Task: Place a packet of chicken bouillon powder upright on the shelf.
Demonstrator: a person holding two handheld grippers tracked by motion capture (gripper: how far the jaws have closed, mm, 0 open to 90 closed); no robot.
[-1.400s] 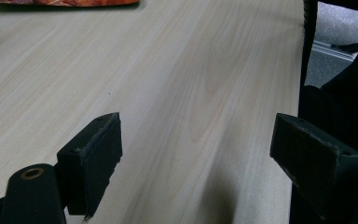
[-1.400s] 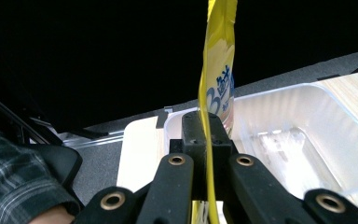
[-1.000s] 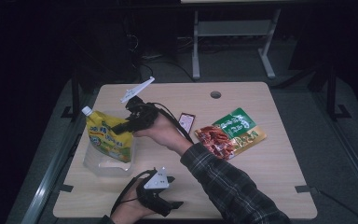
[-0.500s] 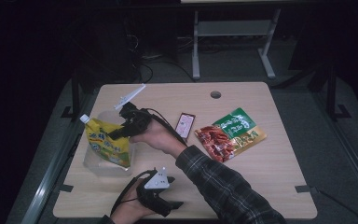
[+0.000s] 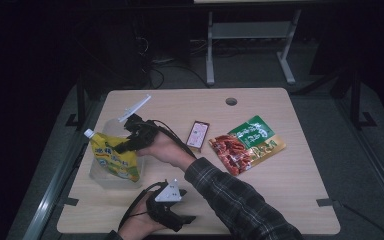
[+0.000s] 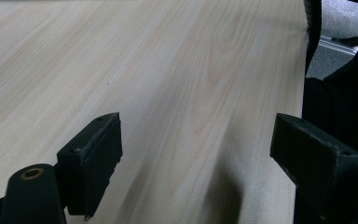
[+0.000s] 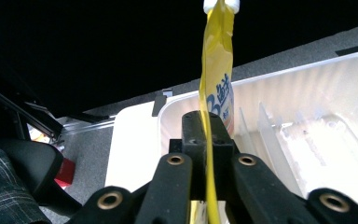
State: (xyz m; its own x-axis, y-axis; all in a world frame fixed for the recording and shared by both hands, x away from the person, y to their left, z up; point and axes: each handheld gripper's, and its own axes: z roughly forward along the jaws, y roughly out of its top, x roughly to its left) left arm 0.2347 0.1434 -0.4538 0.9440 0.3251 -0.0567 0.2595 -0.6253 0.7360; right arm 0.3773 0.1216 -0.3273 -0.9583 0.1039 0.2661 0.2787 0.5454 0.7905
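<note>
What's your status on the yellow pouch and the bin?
Right claw clamped on yellow pouch, jaws just easing, pouch over clear bin. Left claw open, idle above table. Nothing blocking.

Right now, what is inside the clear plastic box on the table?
The lower part of the yellow pouch hangs inside the clear box, held by the right gripper. Upright dividers stand inside. The pouch covers part of the box floor.

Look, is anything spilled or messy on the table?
Nothing spilled. The yellow pouch hangs tilted over the clear tub, pinched in the right gripper, cap on. The phone and snack bags lie flat on the table.
</note>
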